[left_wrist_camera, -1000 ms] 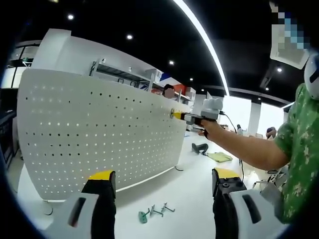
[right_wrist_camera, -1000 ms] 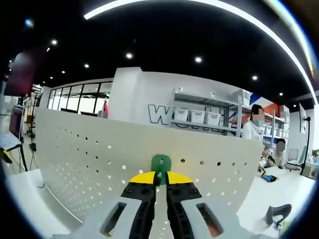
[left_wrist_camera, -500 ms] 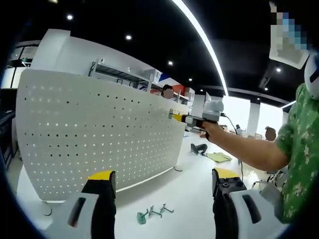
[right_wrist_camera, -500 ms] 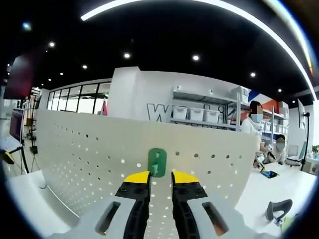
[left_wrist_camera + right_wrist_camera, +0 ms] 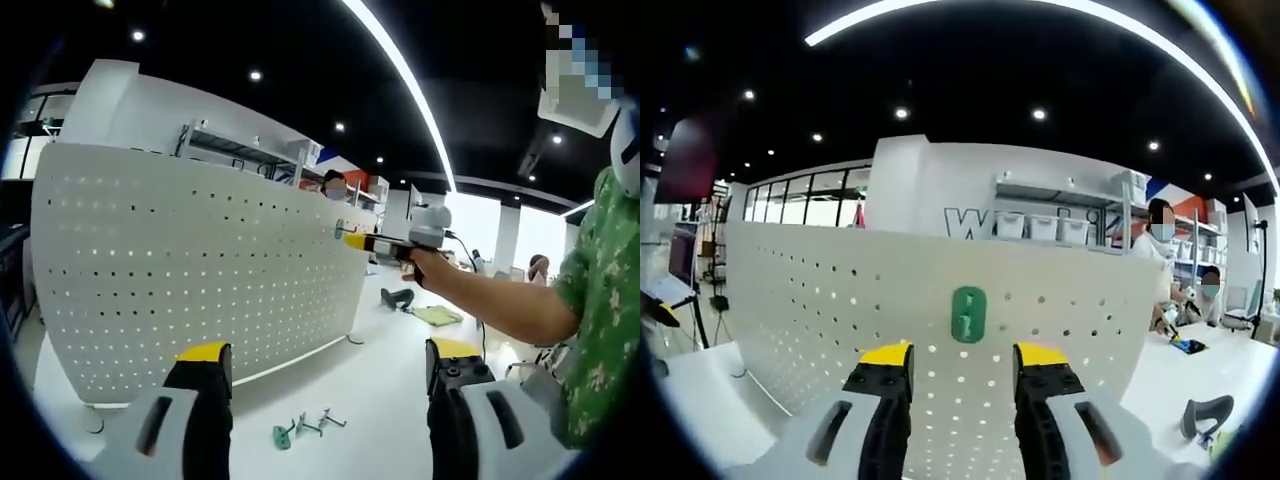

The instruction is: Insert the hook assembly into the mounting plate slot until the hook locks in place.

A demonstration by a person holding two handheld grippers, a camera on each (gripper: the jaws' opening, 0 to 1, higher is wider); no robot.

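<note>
Hook assembly (image 5: 968, 314) sits seated in the mounting plate (image 5: 820, 300), free of the right tongs (image 5: 962, 358), which gape wide and empty. Left tongs (image 5: 330, 360) gape empty above the bench (image 5: 370, 400). Next: verify it locked.

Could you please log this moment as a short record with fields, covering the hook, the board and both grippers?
hook: green hook sits on the white perforated board, near its top edge
right gripper: right gripper with jaws apart, just short of the hook and not touching it
left gripper: left gripper with jaws wide apart, holding nothing
spare parts: loose hooks lie on the white table in front of the board
</note>
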